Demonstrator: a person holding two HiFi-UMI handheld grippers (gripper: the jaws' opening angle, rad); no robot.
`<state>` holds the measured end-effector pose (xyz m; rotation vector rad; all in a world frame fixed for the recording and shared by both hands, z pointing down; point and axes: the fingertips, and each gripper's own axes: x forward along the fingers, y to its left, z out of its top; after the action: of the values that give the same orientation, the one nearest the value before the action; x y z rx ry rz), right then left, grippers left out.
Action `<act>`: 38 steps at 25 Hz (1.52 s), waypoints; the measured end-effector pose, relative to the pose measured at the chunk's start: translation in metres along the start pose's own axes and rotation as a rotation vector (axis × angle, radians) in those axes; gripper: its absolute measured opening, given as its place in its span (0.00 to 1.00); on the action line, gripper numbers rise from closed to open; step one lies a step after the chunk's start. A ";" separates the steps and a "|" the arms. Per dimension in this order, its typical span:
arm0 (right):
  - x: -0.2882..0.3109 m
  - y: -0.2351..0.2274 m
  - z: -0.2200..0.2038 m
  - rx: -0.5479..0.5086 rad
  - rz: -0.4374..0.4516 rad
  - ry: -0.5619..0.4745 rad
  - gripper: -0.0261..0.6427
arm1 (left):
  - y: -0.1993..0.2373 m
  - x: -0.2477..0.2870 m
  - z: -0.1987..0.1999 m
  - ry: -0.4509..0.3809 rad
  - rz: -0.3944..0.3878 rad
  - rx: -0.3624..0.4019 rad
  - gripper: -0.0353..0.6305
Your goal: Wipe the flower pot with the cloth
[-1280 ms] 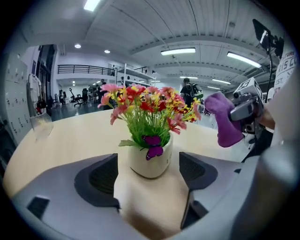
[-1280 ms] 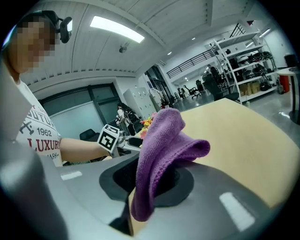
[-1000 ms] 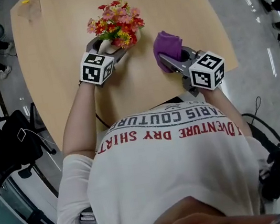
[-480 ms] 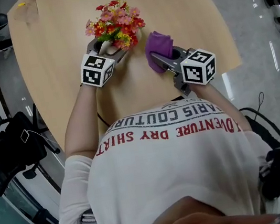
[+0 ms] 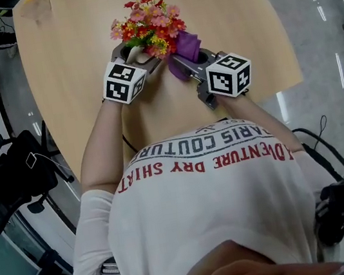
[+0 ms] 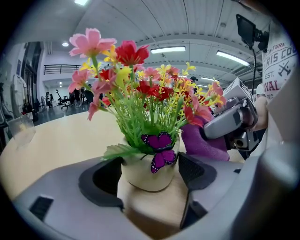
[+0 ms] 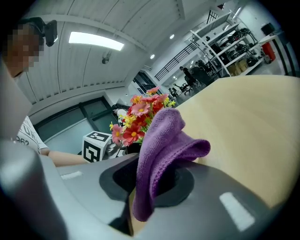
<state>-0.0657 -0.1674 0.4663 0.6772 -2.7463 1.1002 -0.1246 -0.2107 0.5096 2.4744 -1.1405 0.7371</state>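
Head view: the left hand-held gripper [image 5: 143,59] stays clamped on the flower pot [image 5: 135,55] near the middle of the desk [image 5: 74,58], while the right hand-held gripper [image 5: 181,67], pinching the purple cloth [image 5: 186,45], has slid in from well apart (a second ago) to right beside the blooms [image 5: 152,24].

Left gripper view: its jaws press the cream pot's sides; the cloth sits close at the right.

Right gripper view: jaws closed on the drooping cloth.

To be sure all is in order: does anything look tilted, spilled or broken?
Nothing stands out. The flower pot stands upright on the table between the pads of the left gripper, the right gripper holds the purple cloth beside it, and no spill or damage shows.
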 end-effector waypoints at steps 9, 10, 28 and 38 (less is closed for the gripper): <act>0.016 -0.020 -0.008 0.050 -0.041 0.010 0.11 | 0.000 0.000 -0.001 0.010 -0.008 0.004 0.63; 0.016 -0.022 -0.008 0.057 -0.043 0.013 0.11 | 0.000 0.000 0.000 0.010 -0.009 0.006 0.63; 0.017 -0.048 -0.033 0.037 -0.158 0.216 0.11 | 0.002 -0.001 0.000 0.023 -0.020 0.010 0.63; 0.000 -0.040 -0.031 0.031 -0.139 0.298 0.11 | 0.000 0.000 0.001 0.033 -0.021 0.008 0.63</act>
<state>-0.0500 -0.1719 0.5142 0.6386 -2.4005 1.1139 -0.1239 -0.2112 0.5089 2.4679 -1.1000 0.7742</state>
